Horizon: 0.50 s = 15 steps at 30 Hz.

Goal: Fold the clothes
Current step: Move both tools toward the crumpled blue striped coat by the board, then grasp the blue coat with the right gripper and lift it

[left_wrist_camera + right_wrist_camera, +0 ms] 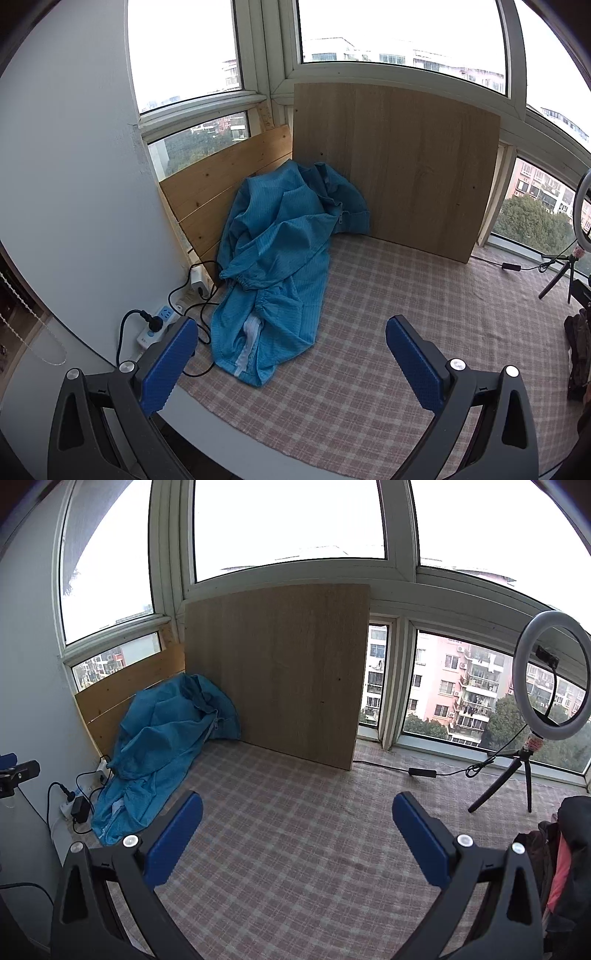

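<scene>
At the far left, a white power strip with black plugs is lying beside the grey wall. Just right of it, the crumpled blue zip-up garment is lying in the left back corner of the pink checked tablecloth, leaning against the 2 wooden boards. The left gripper is hovering above the cloth near the garment's hem, its 2 blue pads wide apart and holding nothing. The right gripper is also spread wide and empty, over bare cloth. At the far right, a white ring light on a black tripod is standing by the window.
</scene>
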Each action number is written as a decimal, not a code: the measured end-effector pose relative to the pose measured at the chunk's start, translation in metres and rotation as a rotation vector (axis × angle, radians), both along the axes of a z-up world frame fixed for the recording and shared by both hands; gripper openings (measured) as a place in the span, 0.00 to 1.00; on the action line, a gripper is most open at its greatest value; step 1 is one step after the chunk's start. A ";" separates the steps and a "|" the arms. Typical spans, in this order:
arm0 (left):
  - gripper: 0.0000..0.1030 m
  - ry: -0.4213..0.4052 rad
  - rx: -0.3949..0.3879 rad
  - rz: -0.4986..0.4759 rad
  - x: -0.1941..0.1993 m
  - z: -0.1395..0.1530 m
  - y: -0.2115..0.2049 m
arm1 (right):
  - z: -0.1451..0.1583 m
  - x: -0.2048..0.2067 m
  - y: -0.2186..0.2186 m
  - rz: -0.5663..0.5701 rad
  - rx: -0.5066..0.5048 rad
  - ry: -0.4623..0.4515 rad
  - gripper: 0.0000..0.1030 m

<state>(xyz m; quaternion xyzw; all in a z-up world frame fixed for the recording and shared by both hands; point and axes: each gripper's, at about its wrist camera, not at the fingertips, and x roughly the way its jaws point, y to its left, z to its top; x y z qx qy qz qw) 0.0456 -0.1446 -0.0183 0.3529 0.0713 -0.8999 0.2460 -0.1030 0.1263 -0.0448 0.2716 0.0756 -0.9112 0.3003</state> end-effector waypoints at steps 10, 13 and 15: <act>0.99 -0.001 0.010 0.031 -0.002 -0.007 -0.071 | 0.002 0.000 -0.113 0.075 0.058 0.017 1.00; 0.99 -0.004 -0.016 0.060 0.001 -0.007 -0.098 | -0.002 -0.007 -0.153 0.113 0.059 -0.006 1.00; 0.99 -0.003 -0.009 0.073 0.004 -0.008 -0.118 | -0.007 -0.013 -0.182 0.147 0.055 -0.027 1.00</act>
